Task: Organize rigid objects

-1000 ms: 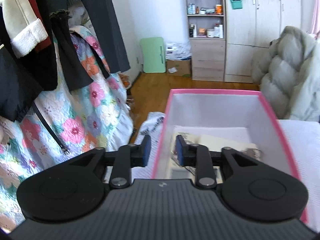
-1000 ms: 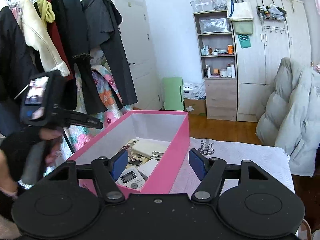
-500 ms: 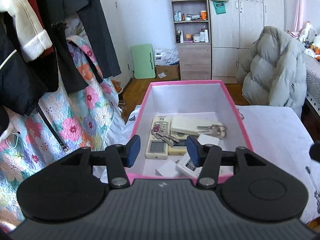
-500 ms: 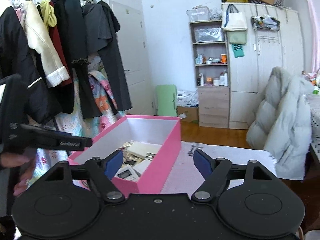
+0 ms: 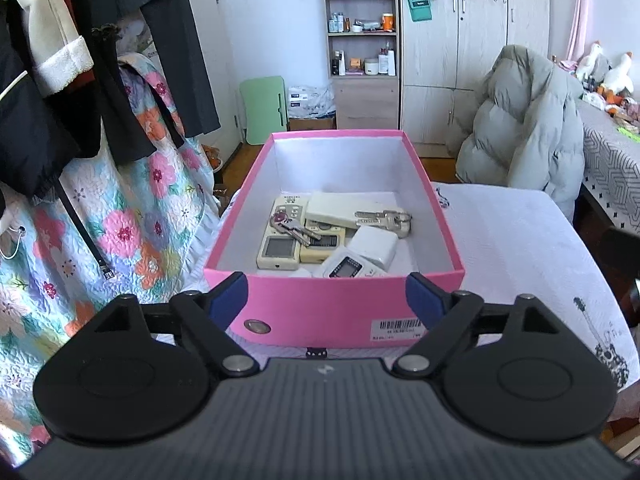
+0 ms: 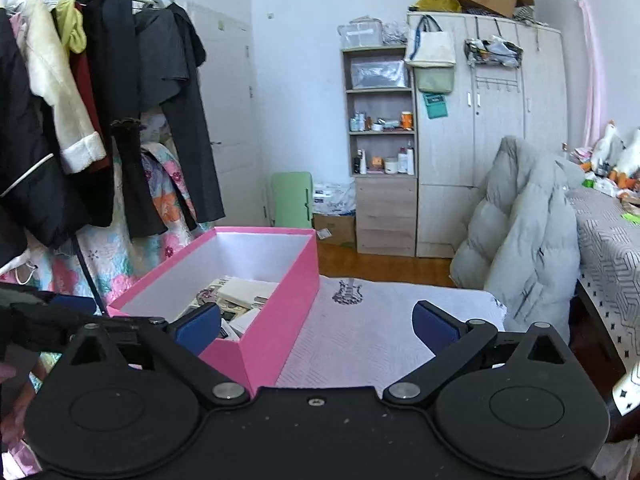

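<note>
A pink box (image 5: pixel 320 316) stands on a white cloth-covered table (image 5: pixel 520 248). Inside lie cream remotes (image 5: pixel 280 246), a flat cream case (image 5: pixel 336 212), two bunches of keys (image 5: pixel 294 228), a white adapter (image 5: pixel 374 246) and a small white device with a screen (image 5: pixel 346 268). My left gripper (image 5: pixel 327 298) hovers just before the box's near end wall, its jaws opening wide, the pads touching nothing. My right gripper (image 6: pixel 317 326) is at the near right corner of the pink box (image 6: pixel 280 300), jaws also opening, holding nothing. The left gripper (image 6: pixel 44 320) shows at the left edge of the right wrist view.
A clothes rack with dark coats (image 6: pixel 100 120) and a floral quilt (image 5: pixel 120 220) stands left of the table. A grey puffer jacket (image 5: pixel 528 128) hangs over a chair at the right. A shelf unit (image 6: pixel 380 152), a wardrobe (image 6: pixel 500 140) and a bed (image 6: pixel 612 232) are behind.
My left gripper has drawn back out of the box to its near end and its jaws have spread wide. The right gripper's jaws have widened too.
</note>
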Action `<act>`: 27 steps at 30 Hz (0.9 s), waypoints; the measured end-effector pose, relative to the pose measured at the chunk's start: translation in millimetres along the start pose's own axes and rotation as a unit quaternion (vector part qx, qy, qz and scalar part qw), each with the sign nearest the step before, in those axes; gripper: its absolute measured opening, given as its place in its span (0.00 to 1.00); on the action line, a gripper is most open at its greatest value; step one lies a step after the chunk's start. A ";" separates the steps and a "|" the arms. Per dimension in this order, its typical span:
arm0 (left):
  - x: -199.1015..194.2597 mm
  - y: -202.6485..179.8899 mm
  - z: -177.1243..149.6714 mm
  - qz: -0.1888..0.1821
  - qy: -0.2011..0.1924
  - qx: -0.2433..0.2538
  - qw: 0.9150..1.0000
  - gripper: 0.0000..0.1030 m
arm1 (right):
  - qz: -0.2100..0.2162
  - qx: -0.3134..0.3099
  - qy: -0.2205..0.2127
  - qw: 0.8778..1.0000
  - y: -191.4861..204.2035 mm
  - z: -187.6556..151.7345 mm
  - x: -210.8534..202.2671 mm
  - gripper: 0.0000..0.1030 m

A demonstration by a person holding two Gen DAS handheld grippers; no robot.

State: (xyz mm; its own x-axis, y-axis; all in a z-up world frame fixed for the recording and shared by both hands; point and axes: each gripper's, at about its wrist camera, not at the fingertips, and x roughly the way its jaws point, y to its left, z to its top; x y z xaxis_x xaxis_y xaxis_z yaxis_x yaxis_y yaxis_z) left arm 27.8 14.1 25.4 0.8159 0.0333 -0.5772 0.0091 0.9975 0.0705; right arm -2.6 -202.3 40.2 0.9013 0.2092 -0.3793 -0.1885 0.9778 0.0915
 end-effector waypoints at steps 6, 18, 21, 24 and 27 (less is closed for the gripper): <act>0.8 -2.9 -2.9 0.001 0.006 -0.005 1.000 0.99 | -0.004 0.034 0.031 0.999 -7.4 1.5 0.7 1.00; -3.8 -5.7 0.1 0.029 0.008 0.010 0.999 0.99 | -0.042 0.033 0.047 0.997 -9.5 -0.4 -3.1 1.00; -6.5 -3.4 0.7 0.020 0.008 0.004 1.000 0.99 | -0.051 0.029 0.045 0.997 -7.7 -0.3 -3.7 1.00; -8.3 -2.9 0.5 0.021 0.008 0.003 1.000 0.99 | -0.058 0.027 0.042 0.997 -5.8 -0.7 -5.6 1.00; -8.1 -3.4 -0.7 0.024 0.009 0.002 1.000 0.99 | -0.061 0.024 0.043 0.997 -4.0 -0.4 -6.2 1.00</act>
State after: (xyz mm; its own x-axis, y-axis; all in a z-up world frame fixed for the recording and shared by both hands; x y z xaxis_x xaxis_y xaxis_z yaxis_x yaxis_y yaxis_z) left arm 20.8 10.4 29.2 0.8047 0.0815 -0.5880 -0.0269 0.9945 0.1011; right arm -7.6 -207.5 41.9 0.8796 0.0907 -0.4670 -0.0585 0.9948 0.0831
